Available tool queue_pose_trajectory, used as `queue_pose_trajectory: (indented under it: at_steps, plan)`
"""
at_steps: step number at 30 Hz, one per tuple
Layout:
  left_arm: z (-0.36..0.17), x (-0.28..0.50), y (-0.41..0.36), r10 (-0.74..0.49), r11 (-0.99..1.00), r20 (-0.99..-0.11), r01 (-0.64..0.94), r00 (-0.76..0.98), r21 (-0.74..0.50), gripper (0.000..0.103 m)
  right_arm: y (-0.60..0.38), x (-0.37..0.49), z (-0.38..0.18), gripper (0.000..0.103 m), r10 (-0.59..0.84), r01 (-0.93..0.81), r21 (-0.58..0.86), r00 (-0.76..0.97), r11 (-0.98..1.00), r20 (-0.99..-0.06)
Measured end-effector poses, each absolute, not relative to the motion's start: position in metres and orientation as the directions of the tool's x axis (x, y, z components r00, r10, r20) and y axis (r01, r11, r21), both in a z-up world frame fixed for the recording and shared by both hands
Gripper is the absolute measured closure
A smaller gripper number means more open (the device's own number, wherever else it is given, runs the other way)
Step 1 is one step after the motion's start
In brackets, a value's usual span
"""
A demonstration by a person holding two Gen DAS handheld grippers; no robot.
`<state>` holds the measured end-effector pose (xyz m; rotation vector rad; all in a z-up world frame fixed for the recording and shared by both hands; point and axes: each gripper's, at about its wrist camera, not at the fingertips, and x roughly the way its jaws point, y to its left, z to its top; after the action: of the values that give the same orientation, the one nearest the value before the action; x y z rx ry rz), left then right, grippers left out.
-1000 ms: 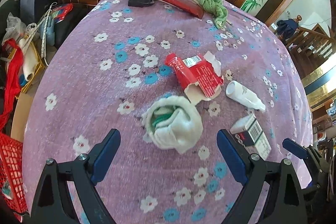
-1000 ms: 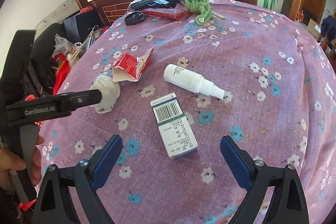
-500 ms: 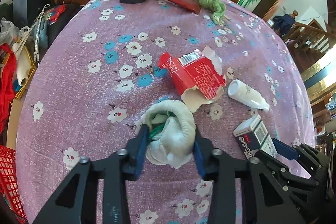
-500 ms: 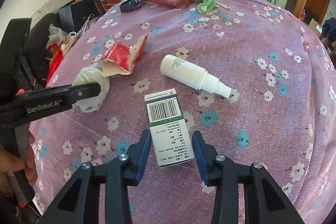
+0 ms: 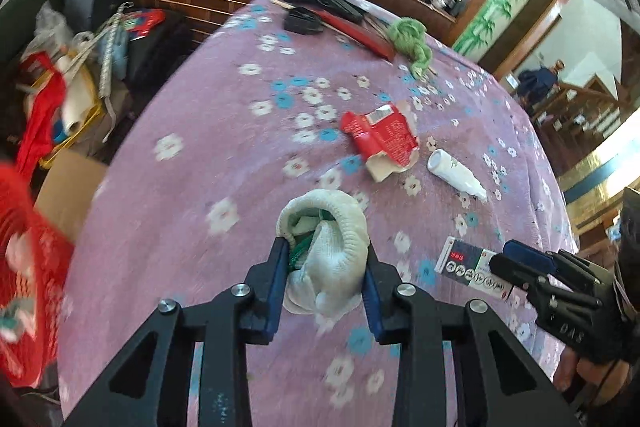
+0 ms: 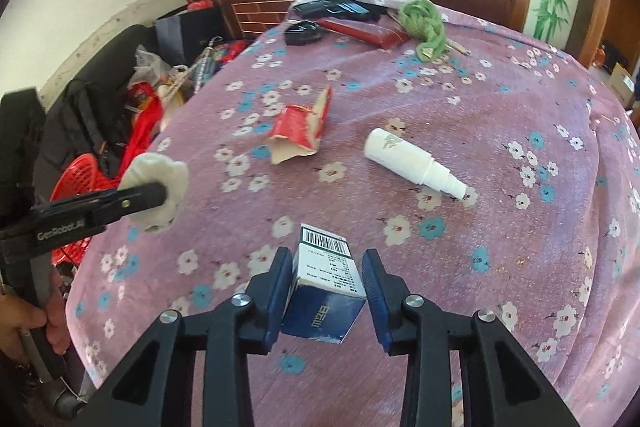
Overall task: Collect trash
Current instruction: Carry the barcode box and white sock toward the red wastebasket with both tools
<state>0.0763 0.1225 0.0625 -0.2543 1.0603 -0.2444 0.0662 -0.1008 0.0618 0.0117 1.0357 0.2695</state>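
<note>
My left gripper [image 5: 325, 281] is shut on a crumpled white cloth wad [image 5: 328, 251] and holds it above the purple flowered table; it also shows in the right wrist view [image 6: 158, 193]. My right gripper [image 6: 326, 285] is shut on a small white and blue box [image 6: 326, 291], lifted and tilted; the box also shows in the left wrist view [image 5: 472, 267]. A torn red carton [image 6: 300, 131] and a white bottle [image 6: 412, 163] lie on the tablecloth [image 6: 500, 87] beyond both grippers.
A red mesh basket [image 6: 78, 179] stands on the floor left of the table, amid bags and clutter. At the table's far end lie a green cloth [image 6: 426, 23], a red case [image 6: 368, 33] and black items [image 6: 336, 7]. A wooden counter stands behind.
Both grippers closed, the left on the cloth wad and the right on the box. Both have since lifted their loads off the table, and the left has swung leftward.
</note>
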Motion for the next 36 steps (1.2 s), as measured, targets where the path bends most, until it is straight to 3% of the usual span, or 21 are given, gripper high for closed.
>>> queue_pose_trajectory:
  at_steps: [17, 36]
  plan:
    - [0.089, -0.044, 0.194, -0.23, 0.923, -0.785, -0.126, 0.575, -0.363, 0.068, -0.06, 0.035, 0.078, 0.064, 0.352, -0.376, 0.18, 0.458, 0.909, -0.816]
    - [0.093, -0.1, 0.254, -0.127, 0.882, -0.779, -0.289, 0.615, -0.372, 0.068, 0.021, 0.029, 0.103, 0.064, 0.456, -0.556, 0.172, 0.426, 0.813, -0.782]
